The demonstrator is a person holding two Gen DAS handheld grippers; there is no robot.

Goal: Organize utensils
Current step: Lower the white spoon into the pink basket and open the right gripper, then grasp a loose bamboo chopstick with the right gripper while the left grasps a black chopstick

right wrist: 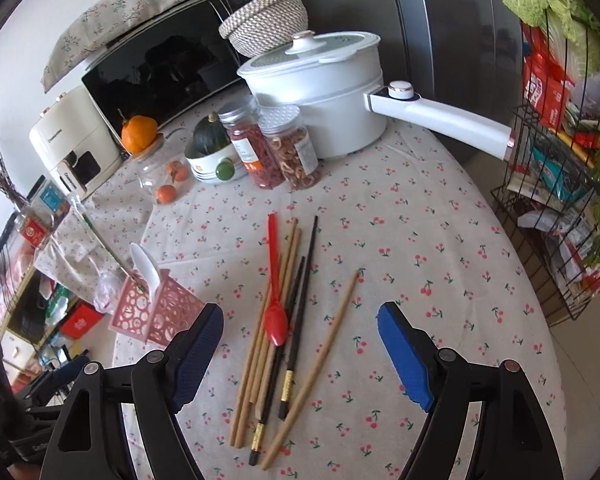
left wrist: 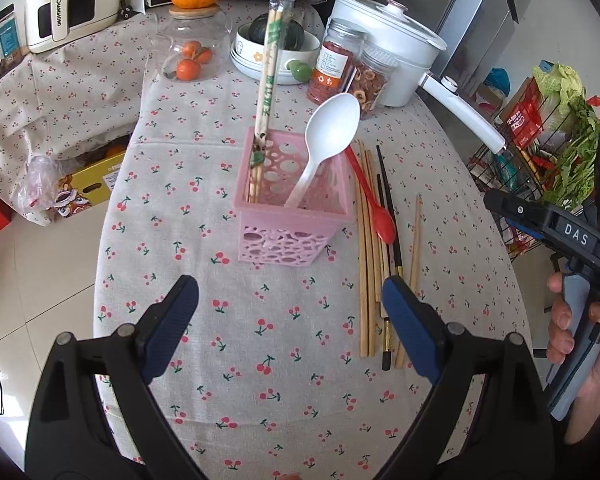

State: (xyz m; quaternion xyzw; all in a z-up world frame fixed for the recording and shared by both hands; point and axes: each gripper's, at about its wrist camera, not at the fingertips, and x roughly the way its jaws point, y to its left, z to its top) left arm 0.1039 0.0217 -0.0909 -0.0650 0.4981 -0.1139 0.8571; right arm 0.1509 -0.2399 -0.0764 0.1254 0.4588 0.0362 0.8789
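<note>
Hovering wide open over the loose pile, right gripper (right wrist: 300, 354), both blue pads apart with nothing between them; left gripper (left wrist: 290, 326) likewise spread wide and empty, low over bare tablecloth (left wrist: 220, 360) in front of the pink basket (left wrist: 296, 216). Judged the step in hand: picking the next loose utensil with the right side and carrying it to the basket. Best done by taking one piece only. Easiest target probably the single wooden chopstick (right wrist: 320, 364), lying a little apart to the right of the rest; otherwise the red spoon (right wrist: 275, 300), resting on top of the bundle, bowl toward the camera. Worth straddling the shaft across its width, lowering until the pads nearly touch cloth, then closing slowly so that the thin stick does not roll out or drag the fabric. Neighbouring sticks touching or crossing, so a careless close likely to catch two.

Remaining on the table: several pale wooden chopsticks (right wrist: 260, 356) side by side, two black chopsticks (right wrist: 296, 320) with gold bands near the ends. Already standing in the basket: white spoon (left wrist: 324, 140), bowl up, leaning right, and wrapped chopsticks (left wrist: 270, 64) upright in the far left corner. Task seemingly partway done.
</note>
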